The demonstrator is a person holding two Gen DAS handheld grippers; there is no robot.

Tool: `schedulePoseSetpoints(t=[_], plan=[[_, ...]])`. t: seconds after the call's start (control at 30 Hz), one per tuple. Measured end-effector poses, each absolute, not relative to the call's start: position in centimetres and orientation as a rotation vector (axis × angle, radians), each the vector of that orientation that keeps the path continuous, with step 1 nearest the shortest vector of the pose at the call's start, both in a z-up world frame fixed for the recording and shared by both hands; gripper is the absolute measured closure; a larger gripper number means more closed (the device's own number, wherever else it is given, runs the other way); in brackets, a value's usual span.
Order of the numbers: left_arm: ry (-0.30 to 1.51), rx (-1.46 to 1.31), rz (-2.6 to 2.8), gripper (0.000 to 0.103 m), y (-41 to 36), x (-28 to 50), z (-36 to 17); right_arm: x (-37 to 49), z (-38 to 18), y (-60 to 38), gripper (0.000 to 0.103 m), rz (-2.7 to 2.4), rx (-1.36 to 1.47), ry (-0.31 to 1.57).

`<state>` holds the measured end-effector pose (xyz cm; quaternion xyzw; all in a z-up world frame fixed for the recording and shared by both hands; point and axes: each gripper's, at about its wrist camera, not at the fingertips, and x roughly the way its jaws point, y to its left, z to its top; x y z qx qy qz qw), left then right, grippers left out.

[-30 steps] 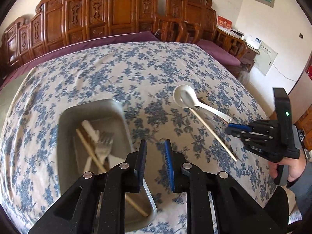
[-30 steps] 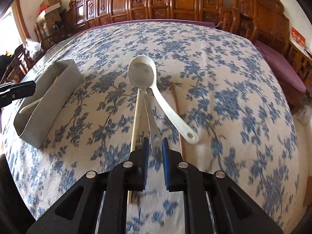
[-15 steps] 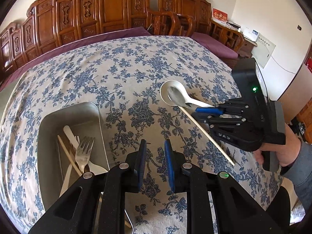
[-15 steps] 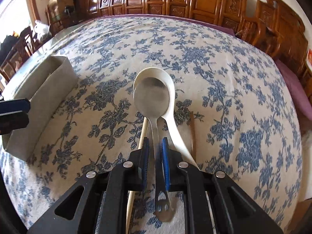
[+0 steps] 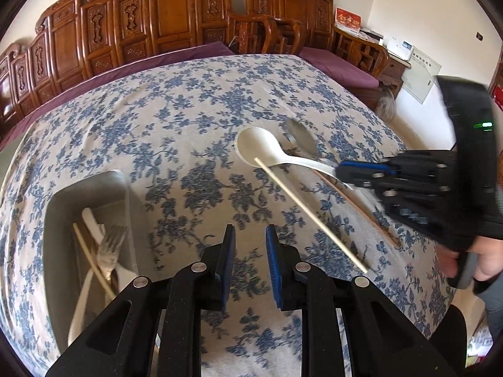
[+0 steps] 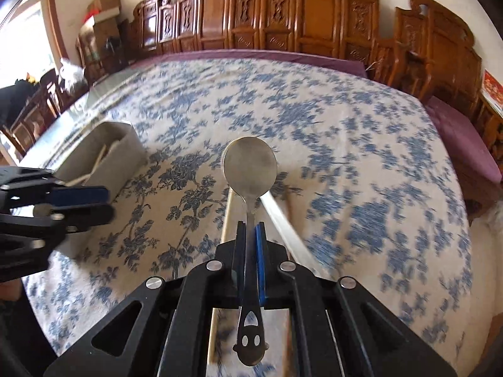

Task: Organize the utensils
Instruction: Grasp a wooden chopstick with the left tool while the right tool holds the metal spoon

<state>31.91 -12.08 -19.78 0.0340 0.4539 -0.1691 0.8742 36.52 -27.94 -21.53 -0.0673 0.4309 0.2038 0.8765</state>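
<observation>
On the blue-flowered white tablecloth (image 5: 195, 119) we find no brand or label that we can read; the red card (image 5: 347, 19) on the far sideboard carries writing too small to make out. Our right gripper (image 6: 250, 229) is clamped on the neck of the polished steel spoon (image 6: 250, 163), whose round bowl juts forward past the fingertips while its cut-out handle end hangs back between the black arms (the cut-outs look like a little face). Just beneath it on the cloth lie the white ceramic soup spoon (image 5: 267, 152), the pale wooden chopstick (image 5: 309, 216) across its bowl, and a darker brown chopstick (image 5: 355, 204) beside them. Our left gripper (image 5: 250, 251) hovers with its blue-padded jaws parted and nothing between them. To its left stands the grey rectangular plastic bin (image 5: 59, 207), holding a steel fork (image 5: 108, 251), a chopstick and white utensils.
</observation>
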Motion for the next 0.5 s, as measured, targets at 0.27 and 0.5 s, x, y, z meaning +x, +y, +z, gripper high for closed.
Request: schedulePoseSetpoints(t=[0.27, 0.5], plan=[[0.973, 0.084, -0.365, 0.076, -16.2, 33.3, -21.1, 33.7, -21.3, -33.9, 0.096, 0.346, -0.082, 0.896], [1.031, 0.070, -0.355, 0.076, -19.4, 34.7, -23.4, 32.3, -21.9, -36.7, 0.095, 0.317, -0.046, 0.897]])
